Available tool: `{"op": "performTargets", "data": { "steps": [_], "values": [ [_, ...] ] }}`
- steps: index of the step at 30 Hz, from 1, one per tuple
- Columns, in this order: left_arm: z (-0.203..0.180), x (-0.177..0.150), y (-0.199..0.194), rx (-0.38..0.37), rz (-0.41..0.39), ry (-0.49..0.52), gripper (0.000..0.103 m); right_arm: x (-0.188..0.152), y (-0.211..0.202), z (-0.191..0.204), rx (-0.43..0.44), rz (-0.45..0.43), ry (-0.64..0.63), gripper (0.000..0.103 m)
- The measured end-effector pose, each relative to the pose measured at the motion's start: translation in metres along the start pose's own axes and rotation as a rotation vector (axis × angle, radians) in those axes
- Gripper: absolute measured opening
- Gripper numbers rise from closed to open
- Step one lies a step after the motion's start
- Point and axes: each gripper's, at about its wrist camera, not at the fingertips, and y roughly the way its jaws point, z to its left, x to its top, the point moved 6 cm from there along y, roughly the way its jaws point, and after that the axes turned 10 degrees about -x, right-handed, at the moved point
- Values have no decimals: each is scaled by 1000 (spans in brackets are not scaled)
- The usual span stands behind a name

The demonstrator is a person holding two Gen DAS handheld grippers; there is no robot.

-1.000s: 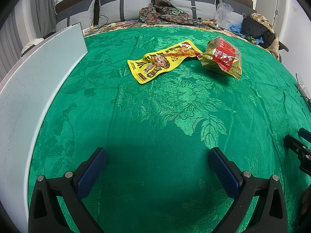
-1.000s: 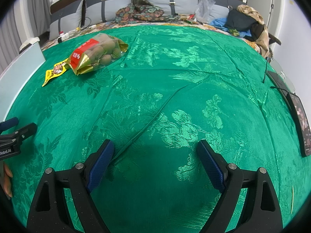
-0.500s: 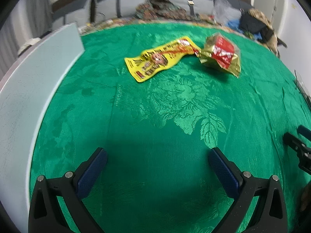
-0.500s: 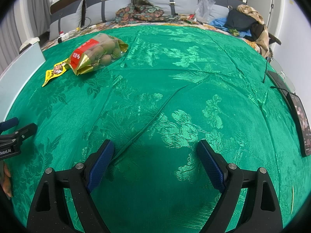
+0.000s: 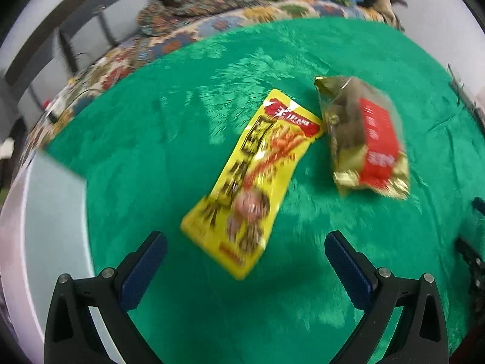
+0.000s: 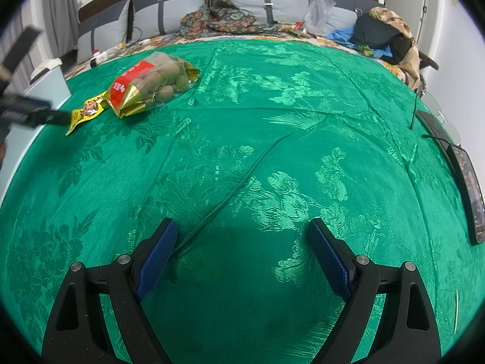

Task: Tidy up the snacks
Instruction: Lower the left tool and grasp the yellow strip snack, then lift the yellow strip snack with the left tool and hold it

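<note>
On the green brocade bedspread (image 6: 272, 157), the yellow snack packet (image 5: 251, 182) lies flat just ahead of the left gripper (image 5: 245, 261), whose fingers are spread wide and empty, apparently lined up to straddle its near end; motion blur leaves the height unclear. Beside it sits the gold-and-red bag of round snacks (image 6: 151, 86). Well apart, the right gripper (image 6: 242, 251) hovers agape over bare cloth, idle.
</note>
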Motion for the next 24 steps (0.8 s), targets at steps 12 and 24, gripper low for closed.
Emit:
{"op": "performTargets", "data": {
  "steps": [12,24],
  "values": [
    [31,41,45,-72,-51,-214,103,0,0,0,1,0,1,90],
    [-1,-43,-1,-23,-110,-247,55,0,0,0,1,0,1,90]
  ]
}}
